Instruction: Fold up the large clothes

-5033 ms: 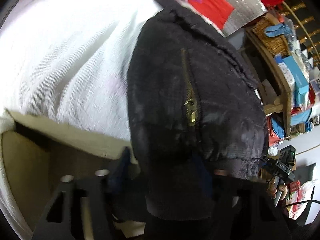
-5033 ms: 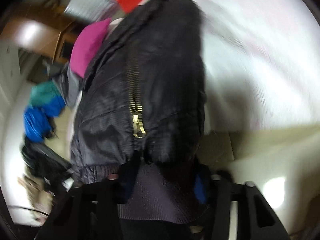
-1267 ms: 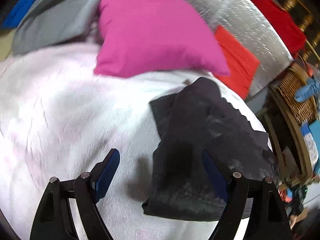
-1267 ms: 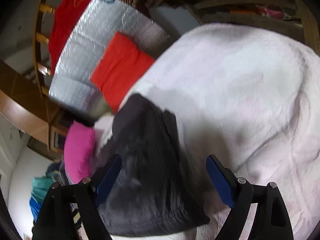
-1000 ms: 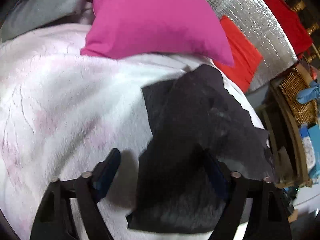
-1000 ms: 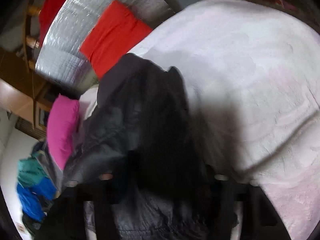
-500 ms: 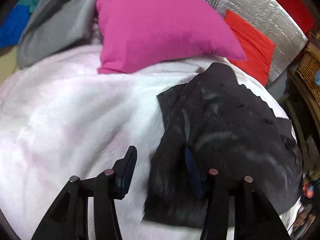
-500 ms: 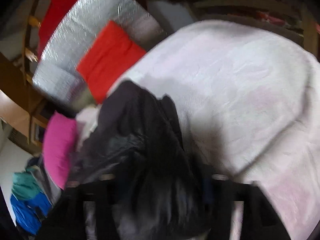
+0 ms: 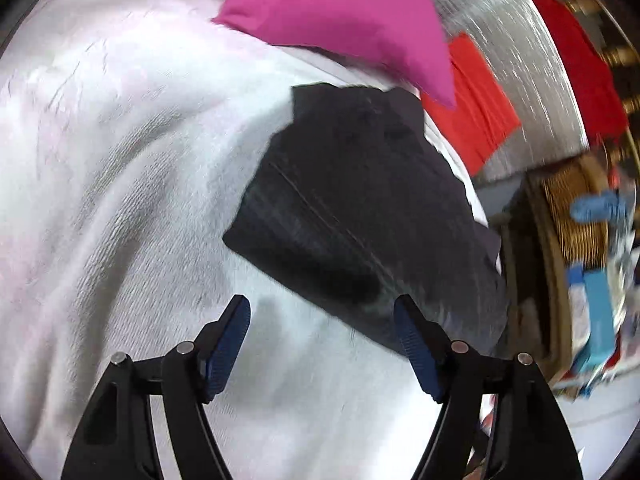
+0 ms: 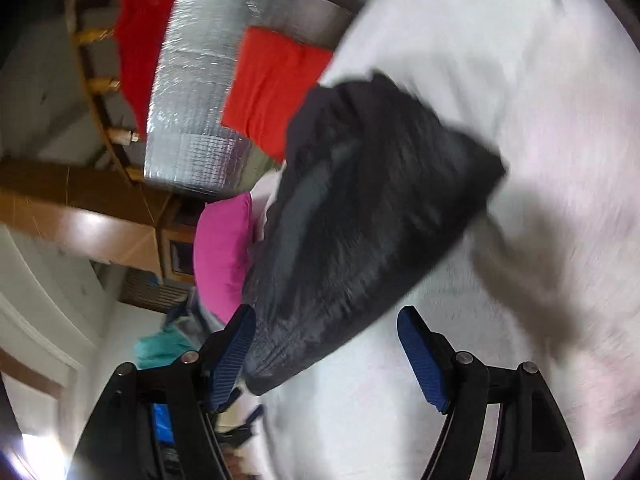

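One black jacket (image 9: 360, 208), folded into a compact bundle, is laid on the white blanket (image 9: 120, 184) of the bed, just in front of a pink pillow (image 9: 344, 12) and red cushion (image 9: 476, 112). Both jaws are held wide with nothing gripped: the left hand-held gripper (image 9: 322, 336), just opened further, is beside the bundle's near edge, and the right hand-held gripper (image 10: 326, 346) has its left pad against the bundle (image 10: 360, 232). The fold is judged complete and released; withdrawal or a final tidy is called for next.
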`<state>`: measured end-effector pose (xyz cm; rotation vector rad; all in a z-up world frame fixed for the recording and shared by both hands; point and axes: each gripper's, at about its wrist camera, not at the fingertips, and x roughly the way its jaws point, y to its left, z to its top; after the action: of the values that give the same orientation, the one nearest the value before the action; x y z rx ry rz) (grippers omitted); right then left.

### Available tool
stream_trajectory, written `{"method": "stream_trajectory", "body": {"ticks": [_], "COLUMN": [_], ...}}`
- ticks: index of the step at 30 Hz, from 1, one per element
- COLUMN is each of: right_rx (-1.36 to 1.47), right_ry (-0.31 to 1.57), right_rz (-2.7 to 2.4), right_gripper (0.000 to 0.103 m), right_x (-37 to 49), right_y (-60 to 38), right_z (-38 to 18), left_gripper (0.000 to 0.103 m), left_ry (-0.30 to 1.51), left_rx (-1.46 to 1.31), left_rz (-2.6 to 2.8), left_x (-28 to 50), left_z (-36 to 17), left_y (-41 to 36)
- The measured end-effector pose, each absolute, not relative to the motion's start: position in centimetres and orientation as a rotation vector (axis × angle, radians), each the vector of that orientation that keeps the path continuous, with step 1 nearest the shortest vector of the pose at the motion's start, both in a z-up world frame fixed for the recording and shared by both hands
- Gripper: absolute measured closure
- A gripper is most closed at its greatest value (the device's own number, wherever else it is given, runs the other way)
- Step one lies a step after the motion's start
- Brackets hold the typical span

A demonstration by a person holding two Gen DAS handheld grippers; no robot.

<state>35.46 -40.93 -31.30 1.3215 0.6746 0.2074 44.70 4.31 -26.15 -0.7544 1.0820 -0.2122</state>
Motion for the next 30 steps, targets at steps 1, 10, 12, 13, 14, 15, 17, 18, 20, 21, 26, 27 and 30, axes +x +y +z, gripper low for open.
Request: {"method": "stream_trajectory", "body": {"ticks": [1, 10, 12, 13, 14, 15, 17, 18, 20, 21, 26, 27, 30], "right_rx": [1.331, 1.363, 1.371, 1.37, 1.361, 1.35, 1.316, 1.292, 1.246, 1.218, 1.038, 1.033, 1.011], "right_ry": [0.675, 0.677, 0.685, 0.686, 0.691, 0.697, 0.699, 0.705, 0.707, 0.706, 0.727, 0.734, 0.684], "right_rz": [0.197, 0.064, 0.036, 0.022, 0.01, -0.001, -0.03, -0.043, -0.048, -0.052, -0.094, -0.093, -0.071], "right_gripper": [0.027, 0.027, 0.027, 0.027, 0.027, 0.027, 0.036, 0.049, 0.055, 0.06, 0.064, 0.065, 0.071], "right_x": [35.8, 39.1, 39.4, 39.6, 39.8, 40.1, 40.5, 40.8, 40.8, 40.8, 41.2, 41.2, 40.5], "right_y": [-40.8, -42.5, -42.7, -42.6, -42.5, -42.5, -42.4, -42.3, -42.3, -42.2, -41.1, -41.1, -41.0], "right_z": [-31.7, -33.1, -33.2, -33.2, -33.1, -32.9, -32.5, -32.2, -31.6, -31.2, -29.7, -29.7, -27.9], "left_gripper": [0.028, 0.028, 0.028, 0.028, 0.028, 0.029, 0.041, 0.047, 0.056, 0.06, 0.067, 0.069, 0.072], "left_ry": [1.075, 1.087, 1.095, 1.094, 1.09, 1.084, 1.069, 1.067, 1.052, 1.035, 0.997, 0.995, 0.97], "left_rx": [-0.773, -0.959, -0.971, -0.977, -0.986, -0.998, -0.999, -0.99, -0.973, -0.954, -0.884, -0.88, -0.884], "left_rz": [-0.202, -0.13, -0.129, -0.131, -0.135, -0.137, -0.133, -0.138, -0.153, -0.164, -0.171, -0.174, -0.197], "left_x": [44.9, 48.2, 48.9, 49.1, 49.2, 49.1, 49.2, 49.4, 49.3, 49.0, 48.5, 47.9, 46.7], "left_z": [-26.4, -28.5, -28.7, -28.8, -28.9, -28.9, -28.8, -28.9, -28.7, -28.3, -27.3, -27.2, -26.8], "left_y": [4.5, 6.0, 6.0, 6.0, 6.1, 6.2, 6.4, 6.5, 6.4, 6.4, 5.7, 5.8, 6.1]}}
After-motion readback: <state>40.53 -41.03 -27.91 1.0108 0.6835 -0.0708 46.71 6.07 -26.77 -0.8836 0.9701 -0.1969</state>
